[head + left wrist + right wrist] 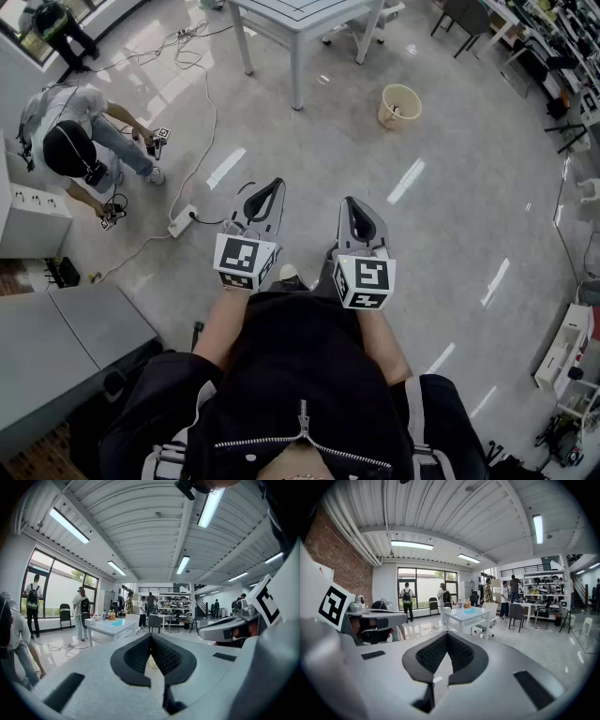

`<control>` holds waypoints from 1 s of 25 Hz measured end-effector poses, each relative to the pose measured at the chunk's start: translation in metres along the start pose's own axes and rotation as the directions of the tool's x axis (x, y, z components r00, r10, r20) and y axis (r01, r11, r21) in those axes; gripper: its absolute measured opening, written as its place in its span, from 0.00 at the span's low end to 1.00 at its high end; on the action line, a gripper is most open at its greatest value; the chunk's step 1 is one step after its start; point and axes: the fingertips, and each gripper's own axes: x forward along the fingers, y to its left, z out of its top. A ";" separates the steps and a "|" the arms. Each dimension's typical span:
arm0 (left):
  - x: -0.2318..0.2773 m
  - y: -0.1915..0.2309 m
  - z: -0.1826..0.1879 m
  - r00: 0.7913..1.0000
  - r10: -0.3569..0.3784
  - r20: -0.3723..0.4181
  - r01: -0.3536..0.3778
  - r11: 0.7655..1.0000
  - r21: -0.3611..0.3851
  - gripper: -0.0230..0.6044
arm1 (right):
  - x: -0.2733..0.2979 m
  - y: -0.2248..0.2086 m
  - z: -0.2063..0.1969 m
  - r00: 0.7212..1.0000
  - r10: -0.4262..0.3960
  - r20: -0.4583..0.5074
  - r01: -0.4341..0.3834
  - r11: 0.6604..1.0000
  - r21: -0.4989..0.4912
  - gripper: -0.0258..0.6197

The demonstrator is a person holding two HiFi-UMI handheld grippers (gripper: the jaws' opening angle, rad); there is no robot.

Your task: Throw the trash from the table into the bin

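While left claw (272, 186) and right claw (354, 204) hang clenched, empty | counter (298, 11), bin (398, 105) far ahead | task seemingly unstarted

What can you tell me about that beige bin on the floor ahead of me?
The bin is a small round bucket, beige, plastic by the look, with an open mouth and no lid. It stands by itself on the glossy grey floor, to the right of the white table in the head view. Nothing touches it. Its contents are too small to make out.
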 end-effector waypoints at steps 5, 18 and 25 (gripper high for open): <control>0.005 0.008 0.002 1.000 -0.004 0.003 0.004 1.000 -0.002 0.05 | 0.012 0.004 -0.001 1.000 -0.004 -0.007 0.004 1.000 0.011 0.05; 0.049 0.029 -0.014 0.998 -0.015 -0.063 0.013 0.999 -0.037 0.05 | 0.058 -0.004 0.008 0.999 0.019 -0.030 -0.018 0.999 0.039 0.05; 0.090 0.046 -0.015 0.996 -0.012 -0.090 0.009 0.999 -0.032 0.05 | 0.098 -0.019 0.008 0.997 0.062 -0.052 -0.058 0.996 0.073 0.05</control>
